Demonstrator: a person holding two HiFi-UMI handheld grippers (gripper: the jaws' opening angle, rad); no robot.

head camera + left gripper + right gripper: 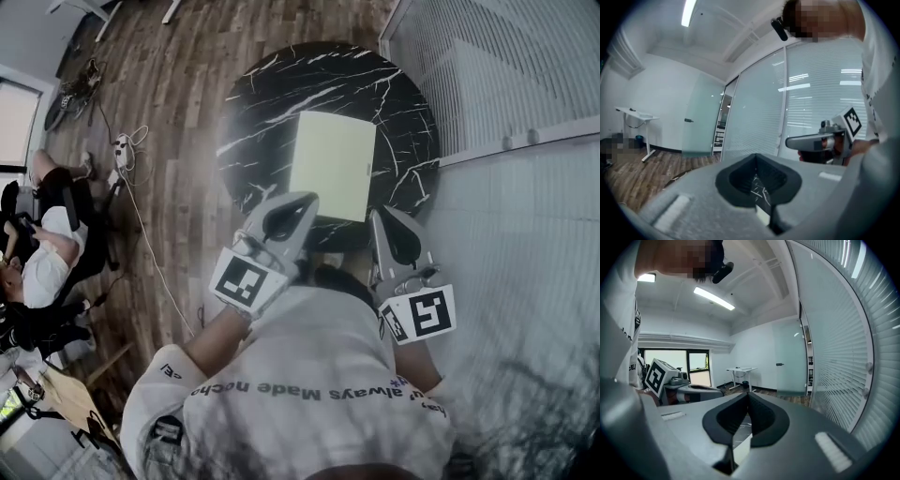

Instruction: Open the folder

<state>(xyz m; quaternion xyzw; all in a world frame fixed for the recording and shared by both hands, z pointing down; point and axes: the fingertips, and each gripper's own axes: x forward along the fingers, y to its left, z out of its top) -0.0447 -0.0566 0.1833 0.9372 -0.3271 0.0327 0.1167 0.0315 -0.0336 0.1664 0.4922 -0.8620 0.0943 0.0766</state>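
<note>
Pale yellow-green folder flat and closed on the round black, white-veined surface, right of centre, its near edge close to the rim. Left gripper at the folder's near left corner; contact not clear from the head view. Jaws pressed together with nothing gripped, a sliver of veined surface and pale folder showing through the hollow behind the tips in the left gripper view. Right gripper just beside the folder's near right corner, jaws likewise closed tip to tip and empty. Both side by side, nearly level, pointing across the surface. Wooden floor around it, slatted glass wall at right, seated person at far left.
</note>
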